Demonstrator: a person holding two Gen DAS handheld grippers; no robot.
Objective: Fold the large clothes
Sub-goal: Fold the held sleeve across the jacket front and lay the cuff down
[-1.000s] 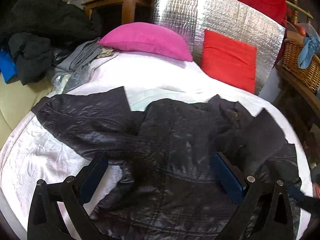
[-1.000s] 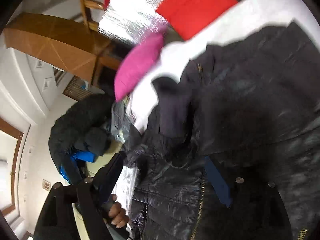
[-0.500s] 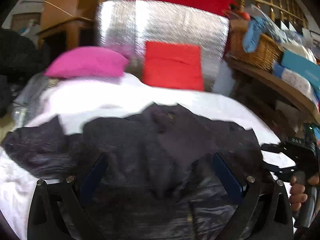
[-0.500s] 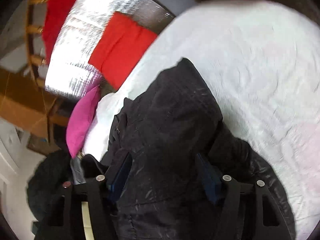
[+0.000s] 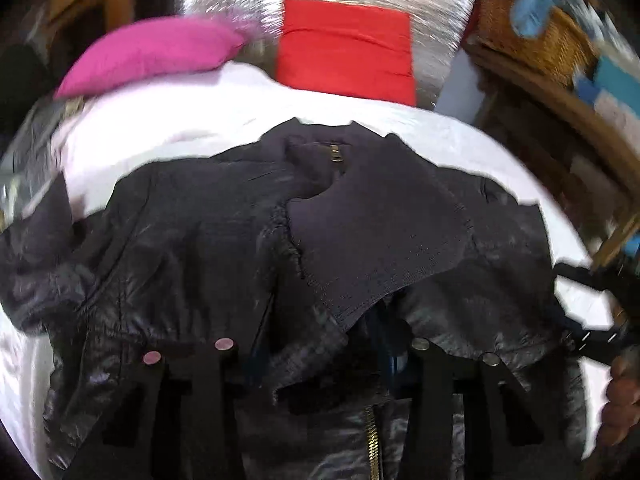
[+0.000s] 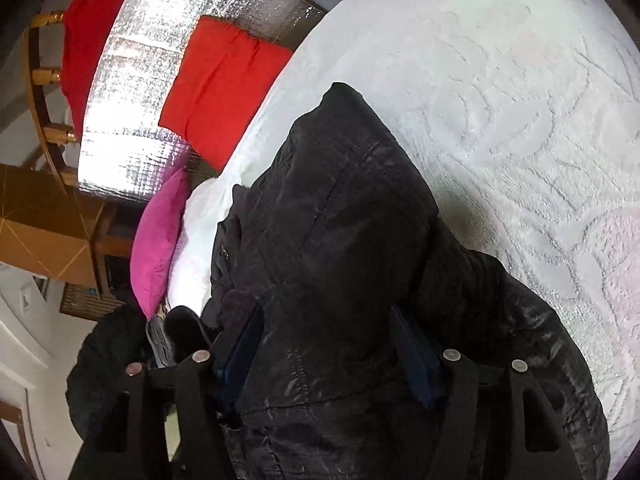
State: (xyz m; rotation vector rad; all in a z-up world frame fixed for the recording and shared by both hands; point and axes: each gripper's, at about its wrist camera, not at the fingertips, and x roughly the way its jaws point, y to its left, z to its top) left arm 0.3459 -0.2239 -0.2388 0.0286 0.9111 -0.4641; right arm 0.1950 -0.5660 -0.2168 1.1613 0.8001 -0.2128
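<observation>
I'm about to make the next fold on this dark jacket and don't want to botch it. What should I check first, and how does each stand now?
1. Ribbed cuff of the shiny black zip-up jacket lies across the chest: ok.
2. Left tongs gripping fabric: cannot tell.
3. Right tongs open, jacket fabric between the fingers: ok.
4. Bare white quilted bedspread beyond the jacket: ok.
5. Magenta pillow off the jacket: ok.

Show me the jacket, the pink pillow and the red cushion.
jacket (image 5: 192,240), left wrist view, on its shiny left front panel.
pink pillow (image 5: 156,54), left wrist view, on the middle of its top face.
red cushion (image 6: 224,84), right wrist view, on the centre of its front.
</observation>
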